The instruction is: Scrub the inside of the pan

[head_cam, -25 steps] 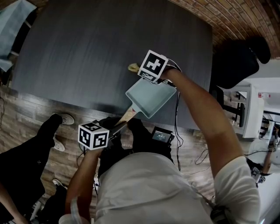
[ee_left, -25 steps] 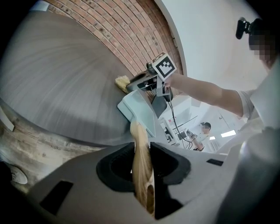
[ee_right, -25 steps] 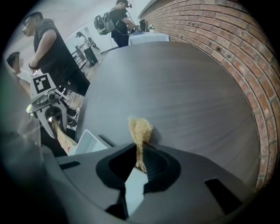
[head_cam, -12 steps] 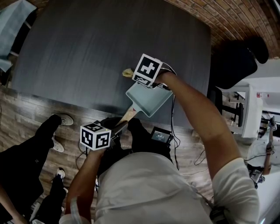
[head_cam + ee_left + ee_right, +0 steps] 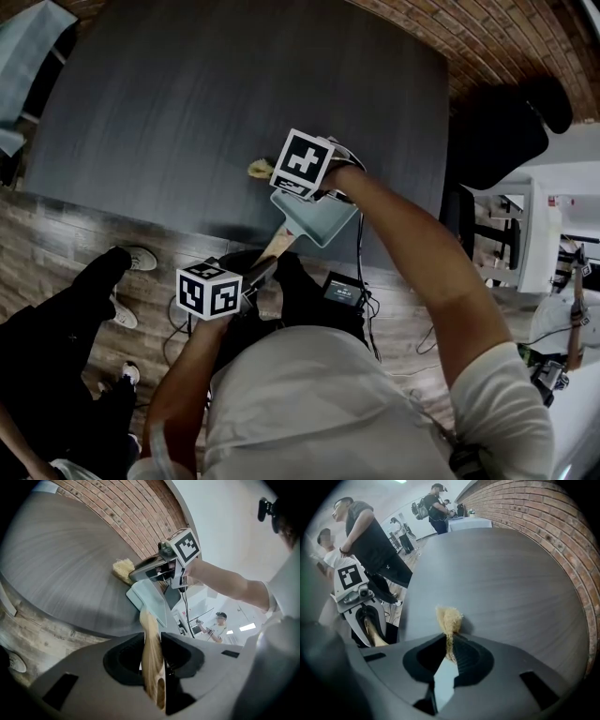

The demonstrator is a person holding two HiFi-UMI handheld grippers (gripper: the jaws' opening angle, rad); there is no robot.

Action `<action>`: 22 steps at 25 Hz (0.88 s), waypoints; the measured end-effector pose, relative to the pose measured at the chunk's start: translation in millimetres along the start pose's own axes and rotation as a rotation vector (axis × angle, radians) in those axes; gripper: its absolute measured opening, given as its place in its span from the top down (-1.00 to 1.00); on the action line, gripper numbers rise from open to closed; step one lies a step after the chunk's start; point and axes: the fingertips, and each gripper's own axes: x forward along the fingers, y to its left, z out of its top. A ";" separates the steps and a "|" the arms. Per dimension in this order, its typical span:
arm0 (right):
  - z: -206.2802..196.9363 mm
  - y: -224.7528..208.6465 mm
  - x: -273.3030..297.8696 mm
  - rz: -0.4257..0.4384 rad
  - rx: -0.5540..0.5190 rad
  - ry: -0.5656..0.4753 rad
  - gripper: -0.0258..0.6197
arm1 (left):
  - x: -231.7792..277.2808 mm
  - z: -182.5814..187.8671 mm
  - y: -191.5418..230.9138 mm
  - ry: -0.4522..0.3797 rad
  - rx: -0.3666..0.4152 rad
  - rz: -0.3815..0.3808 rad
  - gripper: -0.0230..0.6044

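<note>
A pale teal square pan (image 5: 323, 223) with a wooden handle (image 5: 274, 246) is held just off the near edge of the dark table (image 5: 206, 94). My left gripper (image 5: 259, 272) is shut on that handle (image 5: 151, 653), below the pan (image 5: 149, 599). My right gripper (image 5: 281, 186) points steeply down over the pan's far left corner, shut on a yellowish fibrous scrubber (image 5: 259, 169). The scrubber's tuft (image 5: 449, 618) sticks out past my right gripper (image 5: 450, 651), with a patch of pan (image 5: 443, 679) showing under the jaws. From the left gripper view the scrubber (image 5: 123, 569) sits at the pan's far rim.
A brick wall (image 5: 543, 517) runs along the table's far side. A person in dark clothes (image 5: 56, 319) stands at the left near the table's edge, and others stand further off (image 5: 370, 536). A small device with cables (image 5: 343, 291) lies on the floor below the pan.
My right gripper has slid left across the pan with the scrubber, from its far right side to its far left corner. The left gripper and handle have kept still.
</note>
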 end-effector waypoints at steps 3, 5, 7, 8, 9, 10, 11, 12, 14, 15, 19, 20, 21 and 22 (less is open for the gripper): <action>3.4 6.2 0.8 0.007 -0.010 -0.007 0.79 | 1.1 1.0 0.0 -0.001 -0.003 0.001 0.55; 6.1 10.6 1.3 0.010 -0.018 -0.013 0.79 | 1.7 1.4 0.1 -0.004 -0.006 0.002 0.55; 8.4 15.5 1.2 0.014 -0.027 -0.020 0.79 | 2.4 1.7 -0.4 -0.007 -0.009 0.004 0.55; 9.5 18.3 0.9 0.016 -0.032 -0.023 0.79 | 3.1 1.7 -0.8 -0.008 -0.011 0.004 0.55; 10.7 21.3 0.7 0.019 -0.039 -0.028 0.79 | 3.7 1.6 -1.0 -0.009 -0.013 0.004 0.55; 12.5 24.7 0.6 0.022 -0.046 -0.033 0.79 | 4.0 1.4 -1.0 -0.010 -0.014 0.004 0.55; 14.6 28.4 0.5 0.026 -0.054 -0.038 0.79 | 4.0 1.2 -0.8 -0.012 -0.016 0.004 0.55; 16.7 31.9 0.2 0.030 -0.063 -0.044 0.79 | 4.1 1.1 -0.6 -0.012 -0.017 0.003 0.55; 20.1 37.3 -1.4 0.037 -0.080 -0.055 0.79 | 5.3 1.7 -0.8 -0.014 -0.020 0.003 0.55; 21.4 39.5 -2.5 0.039 -0.088 -0.061 0.79 | 6.3 2.1 -1.1 -0.014 -0.021 0.003 0.55; 25.7 47.6 -6.0 0.039 -0.112 -0.087 0.79 | 7.6 2.0 -1.4 -0.016 -0.024 0.002 0.55; 27.1 49.4 -7.1 0.039 -0.115 -0.097 0.79 | 7.4 2.0 -1.5 -0.016 -0.024 0.002 0.55; 28.6 51.5 -8.3 0.043 -0.116 -0.109 0.79 | 7.4 2.3 -1.7 -0.016 -0.025 0.002 0.55; 30.4 53.8 -9.7 0.051 -0.113 -0.124 0.79 | 7.8 2.7 -1.8 -0.017 -0.025 0.001 0.55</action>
